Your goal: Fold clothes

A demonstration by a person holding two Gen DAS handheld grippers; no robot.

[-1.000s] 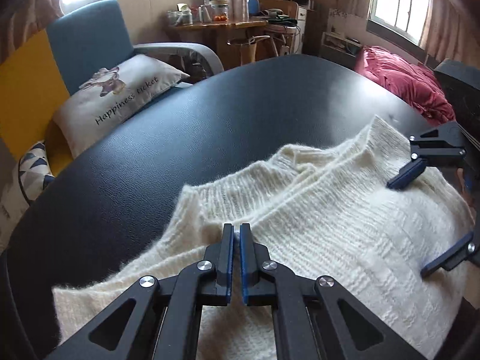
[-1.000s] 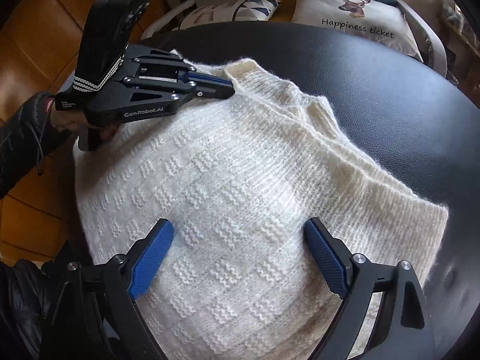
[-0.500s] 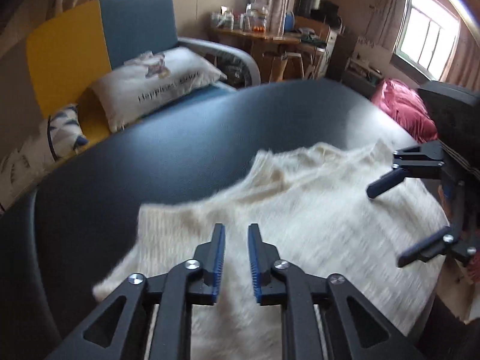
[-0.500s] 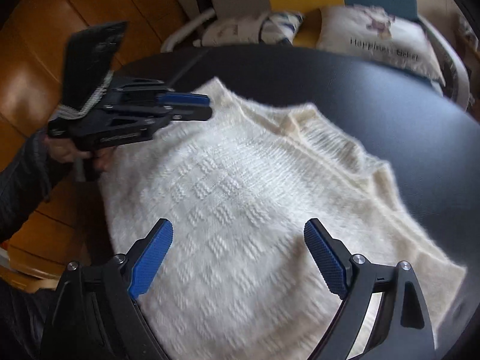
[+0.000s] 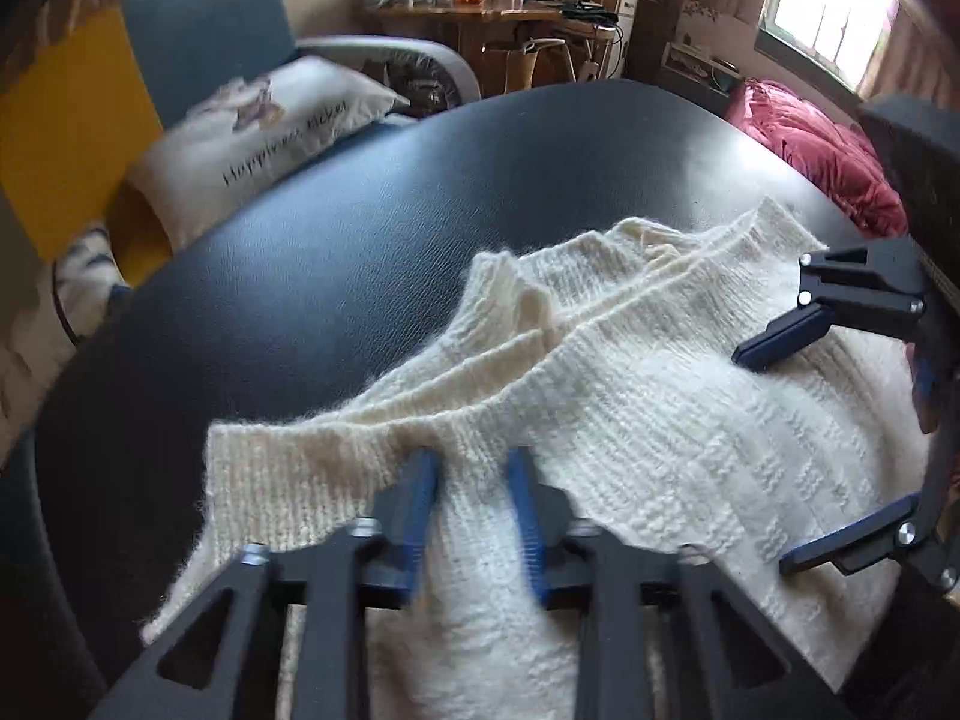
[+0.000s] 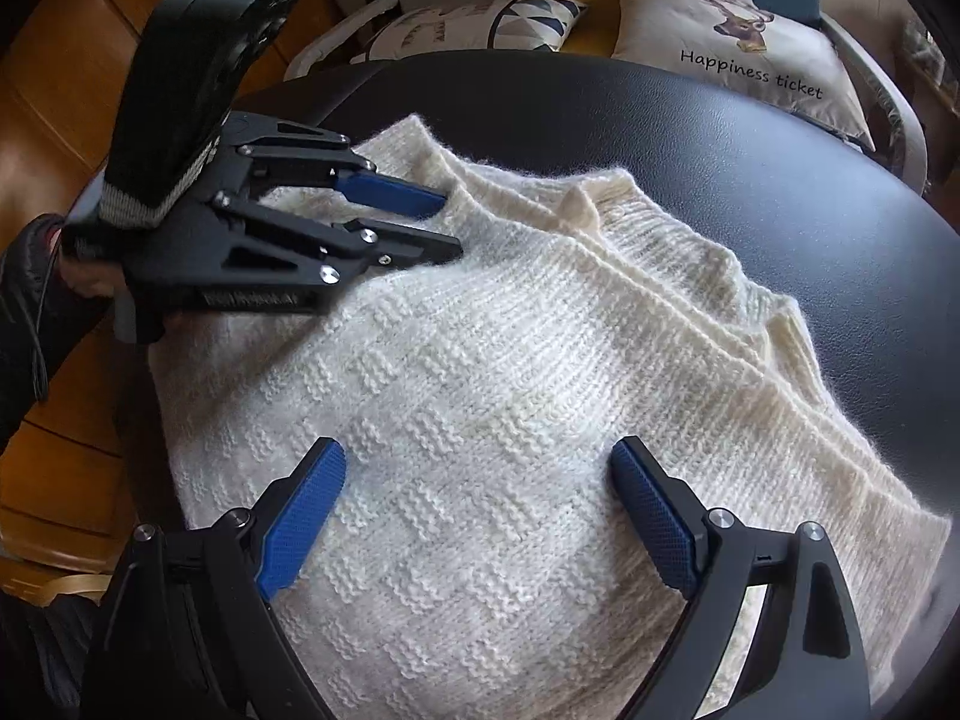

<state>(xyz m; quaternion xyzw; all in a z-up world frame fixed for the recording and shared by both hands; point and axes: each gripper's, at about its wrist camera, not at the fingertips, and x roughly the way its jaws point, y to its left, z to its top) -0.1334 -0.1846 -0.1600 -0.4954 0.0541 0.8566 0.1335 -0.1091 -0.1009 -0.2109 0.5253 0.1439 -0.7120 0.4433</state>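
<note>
A cream knitted sweater lies folded on the round black table; it fills the middle of the right wrist view. My left gripper is open, its blue pads on either side of a raised ridge of knit at the sweater's near edge. It shows in the right wrist view at the sweater's left side. My right gripper is wide open and empty, low over the sweater's body. It shows at the right of the left wrist view.
A blue and yellow armchair with a "Happiness ticket" pillow stands beyond the table. A patterned cushion lies beside it. A red blanket lies at far right. A cluttered wooden table stands behind.
My left gripper was shut on the knit, lifted off and opened, and now sits lower with its jaws spread around a ridge of sweater. The right gripper stayed wide open.
</note>
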